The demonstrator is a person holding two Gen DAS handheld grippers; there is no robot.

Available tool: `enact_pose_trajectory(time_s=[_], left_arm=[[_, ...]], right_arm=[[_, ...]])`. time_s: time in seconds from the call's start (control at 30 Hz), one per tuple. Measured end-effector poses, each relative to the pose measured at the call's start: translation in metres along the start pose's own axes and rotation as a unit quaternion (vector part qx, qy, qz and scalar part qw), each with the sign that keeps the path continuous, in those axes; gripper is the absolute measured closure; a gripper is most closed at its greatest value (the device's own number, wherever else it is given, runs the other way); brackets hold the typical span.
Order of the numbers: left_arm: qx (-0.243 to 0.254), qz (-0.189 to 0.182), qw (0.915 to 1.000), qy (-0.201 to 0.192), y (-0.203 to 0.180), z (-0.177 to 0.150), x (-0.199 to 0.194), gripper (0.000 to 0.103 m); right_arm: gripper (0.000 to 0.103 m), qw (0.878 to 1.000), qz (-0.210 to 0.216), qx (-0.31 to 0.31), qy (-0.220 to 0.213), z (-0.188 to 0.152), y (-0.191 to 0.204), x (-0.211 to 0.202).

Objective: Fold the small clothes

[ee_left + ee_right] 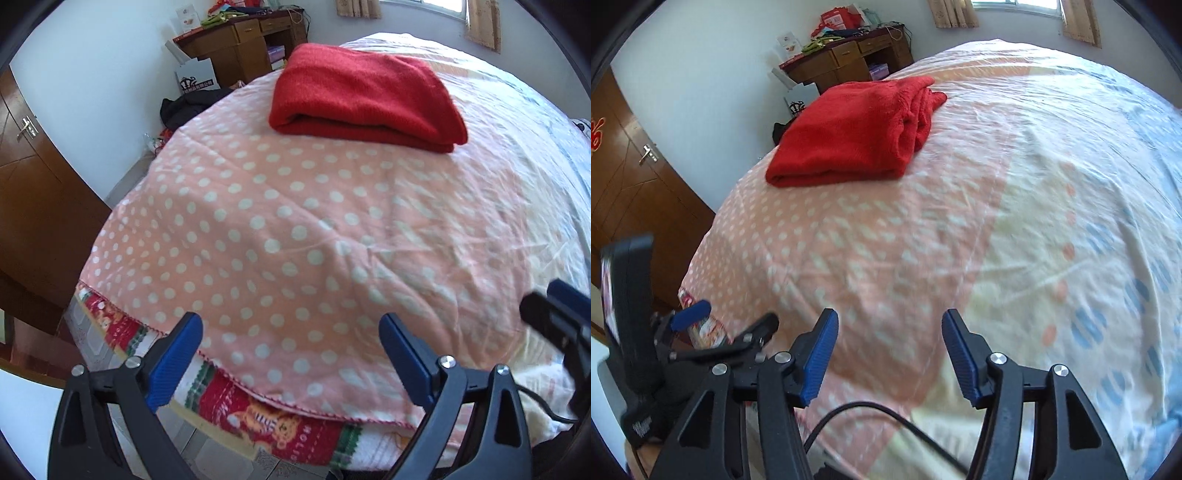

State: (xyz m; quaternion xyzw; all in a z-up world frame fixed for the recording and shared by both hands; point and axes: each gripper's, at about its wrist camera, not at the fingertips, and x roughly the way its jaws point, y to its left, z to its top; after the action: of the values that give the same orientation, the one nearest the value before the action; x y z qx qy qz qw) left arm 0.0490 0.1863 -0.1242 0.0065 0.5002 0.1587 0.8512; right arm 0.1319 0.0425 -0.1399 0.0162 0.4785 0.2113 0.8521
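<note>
A red knitted garment lies folded into a thick rectangle on the far part of the bed; it also shows in the right wrist view. My left gripper is open and empty, near the bed's front edge, well short of the garment. My right gripper is open and empty, also over the near part of the bed. The right gripper shows at the right edge of the left wrist view; the left gripper shows at the lower left of the right wrist view.
The bed carries a pink polka-dot sheet that turns cream and blue to the right. A tiger-print blanket hangs below its front edge. A wooden desk, a dark clothes pile and a wooden door stand at the left.
</note>
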Motion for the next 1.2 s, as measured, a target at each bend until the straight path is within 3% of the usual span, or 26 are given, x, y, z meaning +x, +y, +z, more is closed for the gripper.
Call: enact_pose_trajectory(time_s=[0.1, 0.3, 0.43, 0.67, 0.83, 1.2], left_arm=[[0.006, 0.015, 0.9996, -0.024, -0.007, -0.007, -0.017, 0.004], [0.008, 0.009, 0.9986, -0.051, -0.022, -0.018, -0.046, 0.004], [0.028, 0.044, 0.9947, -0.088, -0.024, -0.014, -0.061, 0.004], [0.010, 0.012, 0.9889, -0.148, -0.014, -0.007, -0.102, 0.002], [0.005, -0.007, 0.9804, -0.197, -0.011, -0.007, -0.136, 0.000], [-0.001, -0.032, 0.9728, -0.229, 0.007, -0.001, -0.169, 0.000]], right_arm=[[0.043, 1.000, -0.018, -0.015, -0.015, -0.009, 0.002, -0.013], [0.035, 0.999, -0.027, -0.013, -0.034, -0.014, -0.005, -0.033], [0.035, 0.998, -0.030, -0.002, -0.049, -0.012, -0.010, -0.047], [0.035, 0.993, -0.052, 0.003, -0.105, -0.009, -0.011, -0.086], [0.035, 0.984, -0.061, 0.003, -0.167, -0.008, -0.007, -0.125], [0.025, 0.952, -0.090, -0.031, -0.292, -0.014, 0.015, -0.192]])
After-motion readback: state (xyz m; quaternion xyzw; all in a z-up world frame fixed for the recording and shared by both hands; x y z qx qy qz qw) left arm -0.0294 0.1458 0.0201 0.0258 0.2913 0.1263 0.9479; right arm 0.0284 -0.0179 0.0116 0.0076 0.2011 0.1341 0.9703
